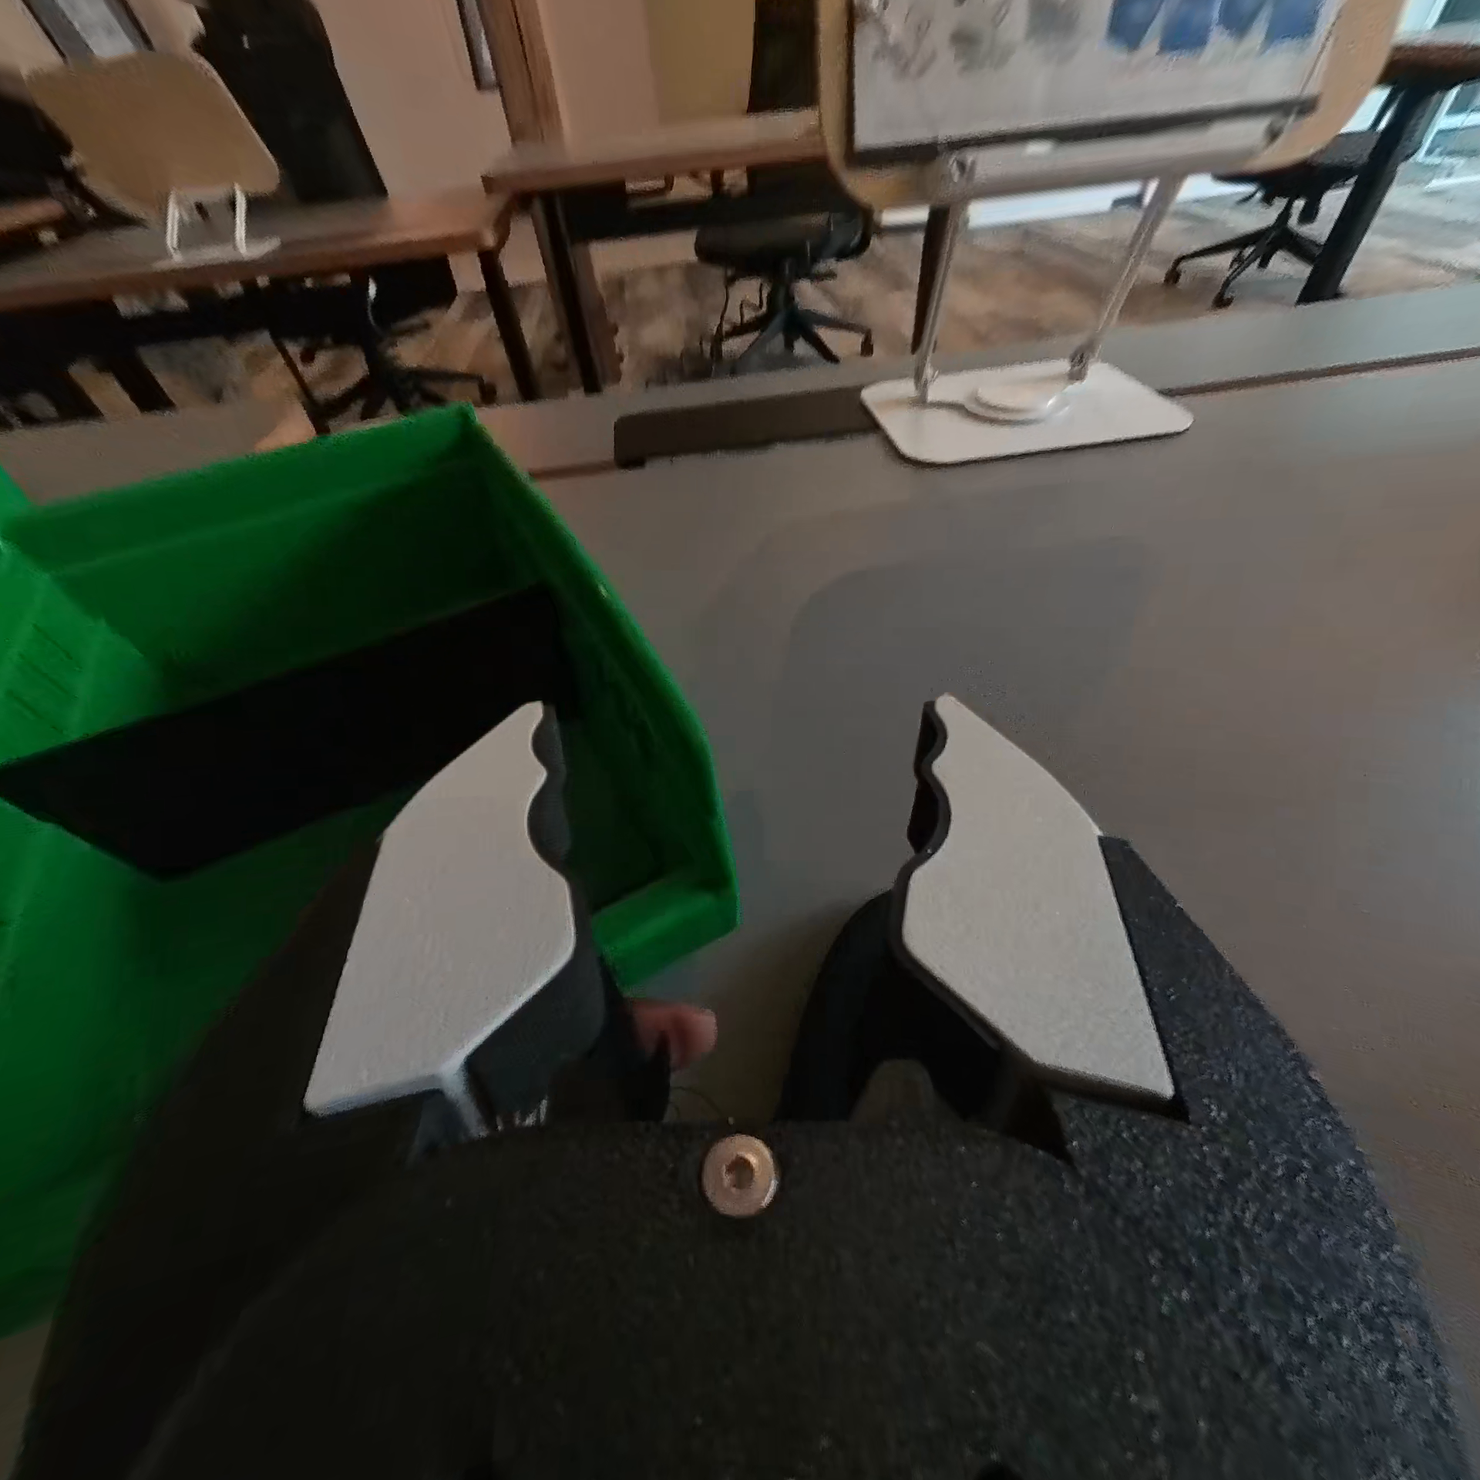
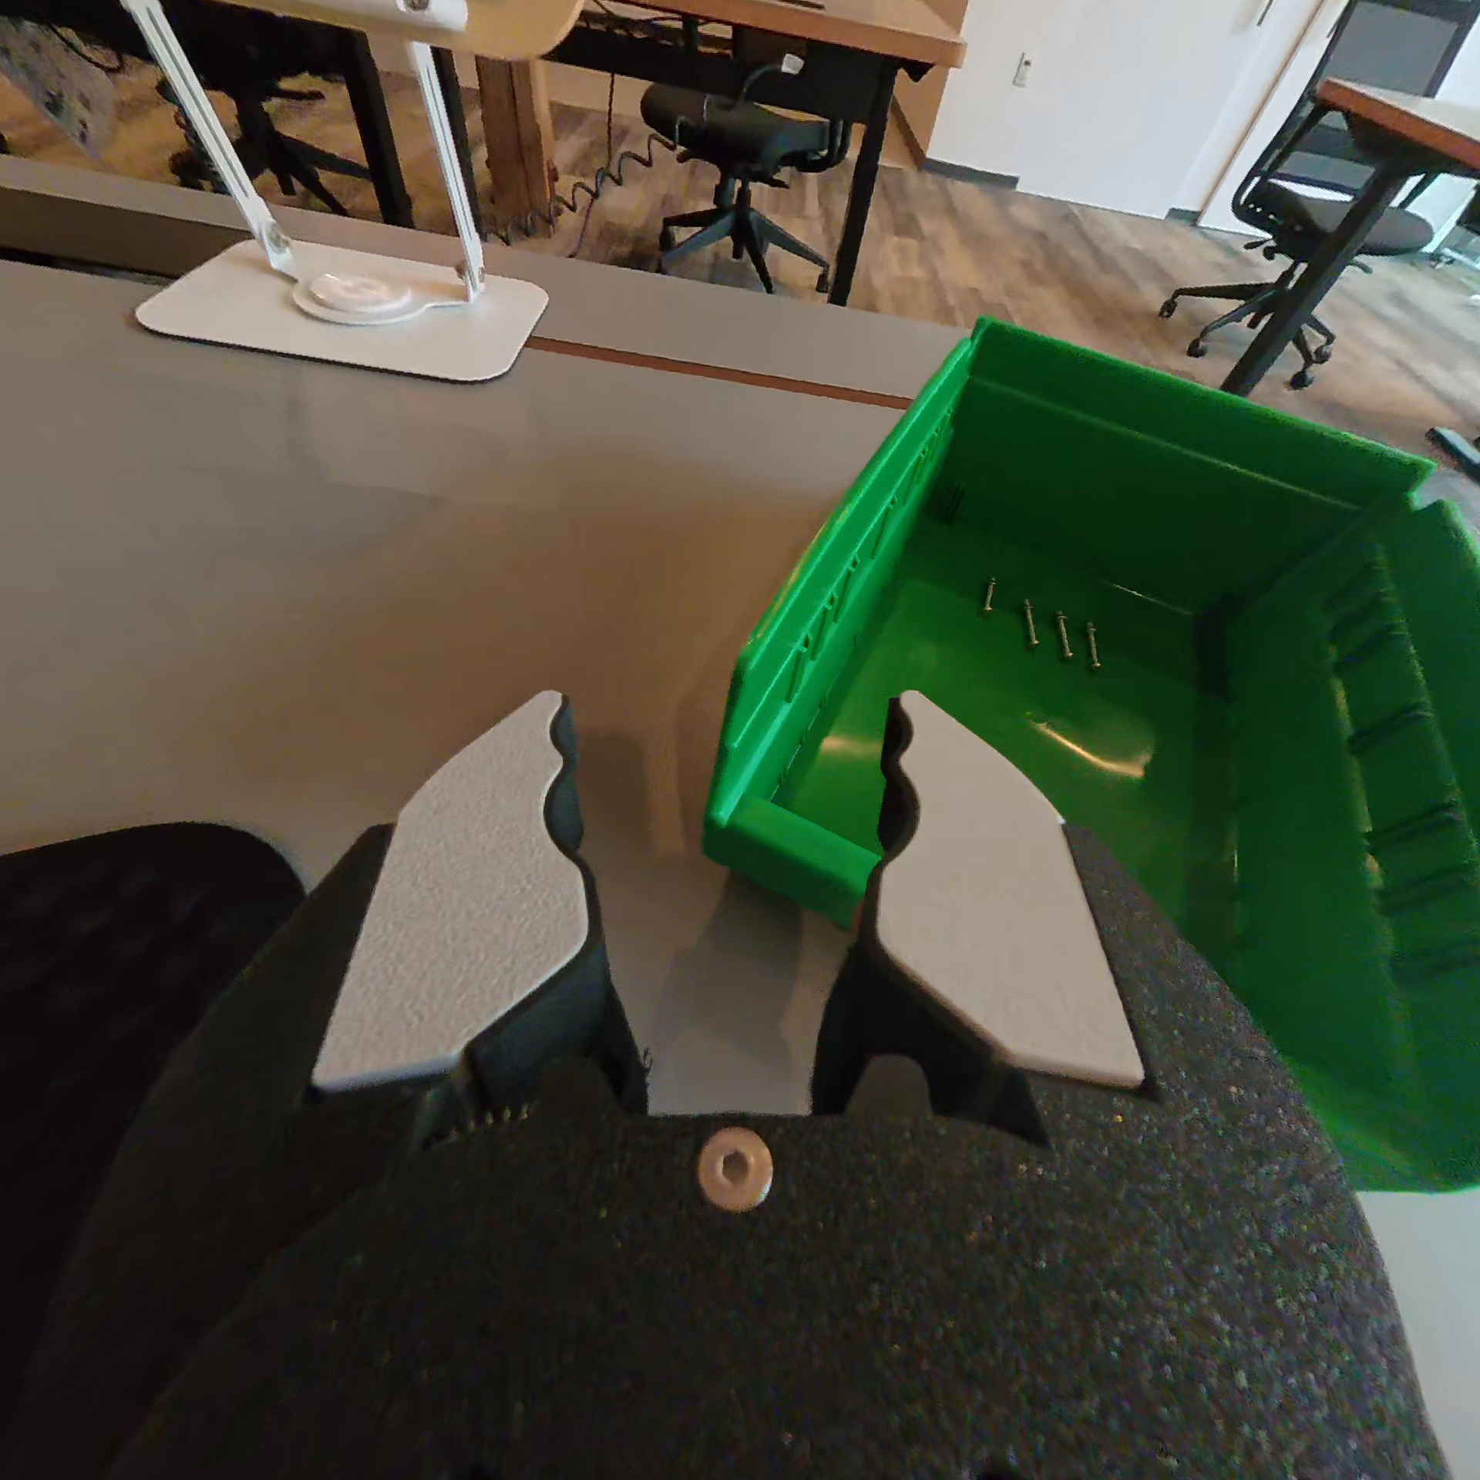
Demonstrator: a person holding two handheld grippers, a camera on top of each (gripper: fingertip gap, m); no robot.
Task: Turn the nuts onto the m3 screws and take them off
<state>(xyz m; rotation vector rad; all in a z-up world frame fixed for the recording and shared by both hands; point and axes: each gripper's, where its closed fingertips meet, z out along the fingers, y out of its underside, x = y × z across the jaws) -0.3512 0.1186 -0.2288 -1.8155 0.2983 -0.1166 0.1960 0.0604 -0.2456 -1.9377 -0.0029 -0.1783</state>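
While both wrist views are taken low over the grey tabletop (image 2: 320, 561), the following is seen:
Green bin (image 2: 1201, 496): set on the tabletop.
Screws (image 2: 1041, 625): four, laid side by side on the bin floor, toward its far wall.
Right gripper (image 2: 729, 721): jaws spread wide, nothing grasped; held at the bin's near corner.
Left gripper (image 1: 737, 721): released, bare; held beside a second green bin (image 1: 320, 577).
White stand (image 2: 336, 320): placed well beyond the bin.

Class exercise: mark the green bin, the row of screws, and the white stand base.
green bin (image 2: 801, 641): right wrist view, on its left wall.
screws (image 2: 1063, 634): right wrist view, on one screw's shaft.
white stand base (image 2: 240, 320): right wrist view, on its flat plate.
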